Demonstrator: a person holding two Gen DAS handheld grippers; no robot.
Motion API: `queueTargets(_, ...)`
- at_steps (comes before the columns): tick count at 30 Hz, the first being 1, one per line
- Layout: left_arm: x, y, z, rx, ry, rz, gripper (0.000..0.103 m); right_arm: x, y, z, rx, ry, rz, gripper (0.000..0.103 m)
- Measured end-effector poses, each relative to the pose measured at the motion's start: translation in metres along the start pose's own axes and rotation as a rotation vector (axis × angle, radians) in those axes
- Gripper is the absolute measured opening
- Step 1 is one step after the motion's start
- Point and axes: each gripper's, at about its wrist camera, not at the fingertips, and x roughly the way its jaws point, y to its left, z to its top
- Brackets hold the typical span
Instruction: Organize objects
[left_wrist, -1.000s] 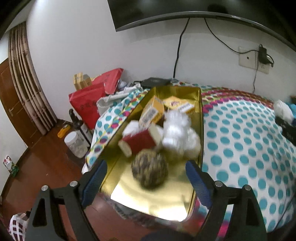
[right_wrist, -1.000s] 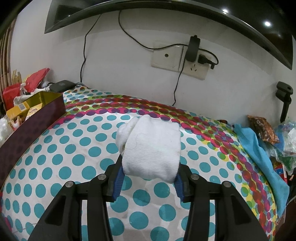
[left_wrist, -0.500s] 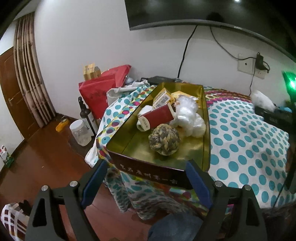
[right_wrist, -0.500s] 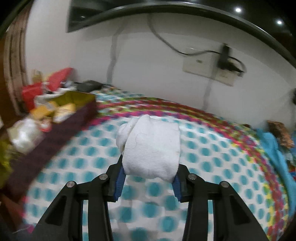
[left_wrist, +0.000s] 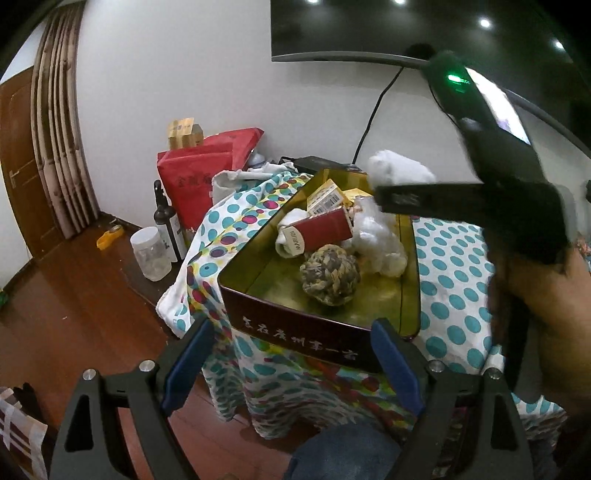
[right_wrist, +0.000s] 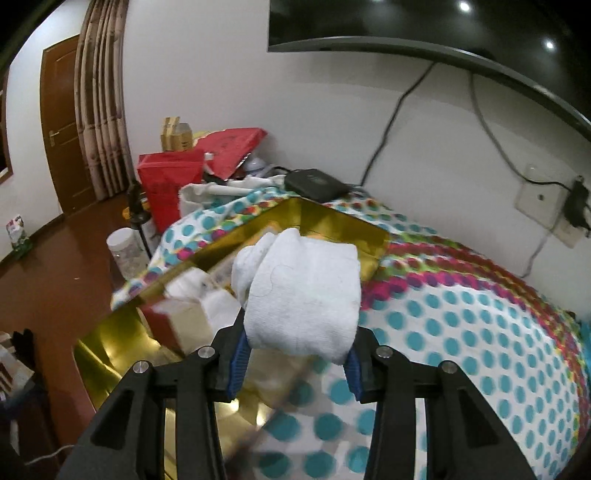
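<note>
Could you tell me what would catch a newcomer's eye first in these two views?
Probably the rolled white towel, pinched in the right claw above the gold tin. The tin sits on the polka-dot cloth and holds a woven ball, a red box and white wrapped bundles. The left claw is open and empty at the tin's near end.

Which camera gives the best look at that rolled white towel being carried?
The right wrist view: the rolled white towel fills the centre, clamped in the right gripper. The left wrist view catches only its blurred far end above the gold tin.
</note>
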Motion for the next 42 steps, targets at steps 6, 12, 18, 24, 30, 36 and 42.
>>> queueTargets(6,0.002,0.005,-0.001,-0.020,0.003,0.003,0.089,0.020,0.019,0.021,0.003,0.024,-0.003,0.041)
queueTargets(12,0.005,0.004,-0.003,-0.014,0.006,0.013,0.089,0.026,0.017,0.033,0.008,0.031,-0.018,0.044)
queueTargets(18,0.005,0.003,-0.004,-0.016,-0.001,0.012,0.089,0.016,0.011,0.035,0.008,-0.006,-0.079,0.096)
queueTargets(24,-0.001,0.003,-0.002,-0.021,-0.022,0.032,0.092,-0.005,0.003,0.026,0.037,-0.025,-0.121,0.096)
queueTargets(30,-0.011,0.005,-0.003,-0.035,-0.042,0.055,0.097,-0.041,-0.009,0.005,0.079,-0.050,-0.208,0.102)
queueTargets(36,-0.043,0.004,-0.004,-0.025,-0.103,0.063,0.097,-0.078,-0.005,-0.021,0.100,-0.067,-0.233,0.103)
queueTargets(42,-0.081,0.006,-0.004,-0.024,-0.141,0.045,0.097,-0.111,0.024,-0.031,0.066,-0.077,-0.259,0.103)
